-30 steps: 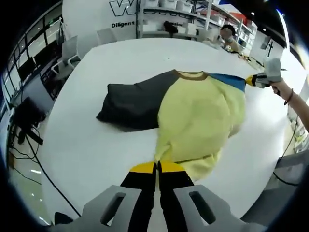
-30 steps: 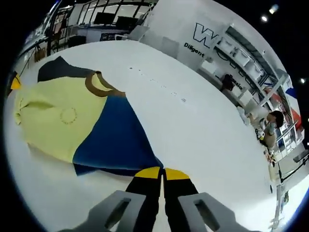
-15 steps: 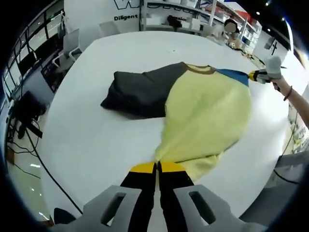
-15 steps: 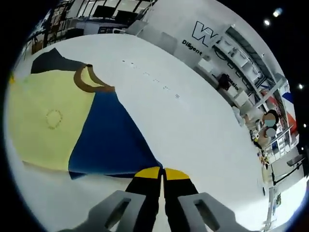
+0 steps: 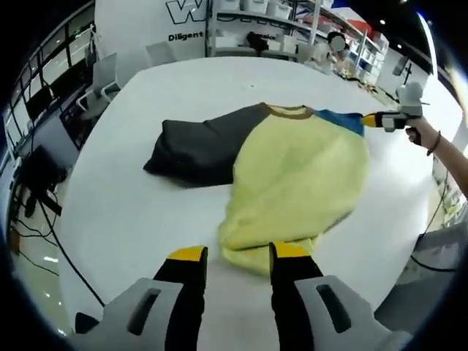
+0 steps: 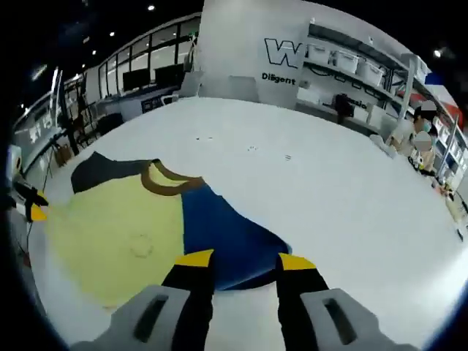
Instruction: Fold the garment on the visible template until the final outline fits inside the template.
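A garment lies flat on the white table [image 5: 131, 219]: yellow body [image 5: 300, 179], dark grey sleeve [image 5: 194, 146], blue sleeve [image 5: 342, 120] and brown collar [image 5: 289, 112]. My left gripper [image 5: 238, 253] stands open at the yellow hem, whose rumpled edge lies between and just past the jaws. My right gripper [image 6: 245, 259] is open too, over the end of the blue sleeve [image 6: 230, 238]. From the left gripper view, the right gripper [image 5: 369, 119] sits at the blue sleeve's tip, held by a hand [image 5: 423, 134]. The left gripper [image 6: 35, 206] shows at the far left beside the yellow body [image 6: 117, 230].
The table's edge [image 5: 88, 292] curves close on the left, with cables on the floor [image 5: 33, 205] beyond it. Chairs [image 5: 102, 80] stand at the far side. Shelves [image 6: 351, 73] and a person [image 6: 424, 135] are at the back. Bare tabletop [image 6: 329, 190] stretches beyond the garment.
Both grippers have gone from shut to open and let go of the garment. The yellow hem and the blue sleeve end have dropped onto the table.
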Demonstrator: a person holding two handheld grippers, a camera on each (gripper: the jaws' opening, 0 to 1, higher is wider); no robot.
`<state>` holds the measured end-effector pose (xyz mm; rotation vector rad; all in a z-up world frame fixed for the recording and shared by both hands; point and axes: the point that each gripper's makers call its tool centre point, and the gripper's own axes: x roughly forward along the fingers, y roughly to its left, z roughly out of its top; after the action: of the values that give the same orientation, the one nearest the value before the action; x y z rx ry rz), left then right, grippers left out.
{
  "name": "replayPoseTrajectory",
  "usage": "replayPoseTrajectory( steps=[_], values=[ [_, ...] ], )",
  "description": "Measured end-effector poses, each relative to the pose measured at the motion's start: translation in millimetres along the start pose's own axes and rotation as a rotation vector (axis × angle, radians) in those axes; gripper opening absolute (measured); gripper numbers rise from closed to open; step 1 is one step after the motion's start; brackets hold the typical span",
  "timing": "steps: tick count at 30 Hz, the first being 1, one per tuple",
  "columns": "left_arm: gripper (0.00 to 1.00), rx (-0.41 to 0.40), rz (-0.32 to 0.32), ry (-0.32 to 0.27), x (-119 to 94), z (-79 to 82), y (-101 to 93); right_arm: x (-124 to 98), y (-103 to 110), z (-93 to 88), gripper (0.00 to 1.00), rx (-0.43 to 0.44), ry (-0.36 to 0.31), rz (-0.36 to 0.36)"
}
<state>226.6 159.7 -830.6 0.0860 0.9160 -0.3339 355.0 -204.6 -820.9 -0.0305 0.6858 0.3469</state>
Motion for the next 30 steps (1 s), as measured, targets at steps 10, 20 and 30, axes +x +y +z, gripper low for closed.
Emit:
replayPoseTrajectory(
  steps=[10,20,30],
  values=[
    [0.51,0.048,-0.028,0.057,4.1,-19.1,-23.3,-23.9,72.2,-27.1,0.60,0.011,0.017,0.172],
    [0.45,0.041,-0.046,0.072,7.8,-22.5,-29.1,-33.0,133.1,-56.6,0.63,-0.031,0.036,0.300],
    [0.40,-0.012,-0.075,0.106,15.3,-32.8,-40.8,-27.4,154.1,-83.8,0.63,-0.123,0.108,0.308]
  ],
)
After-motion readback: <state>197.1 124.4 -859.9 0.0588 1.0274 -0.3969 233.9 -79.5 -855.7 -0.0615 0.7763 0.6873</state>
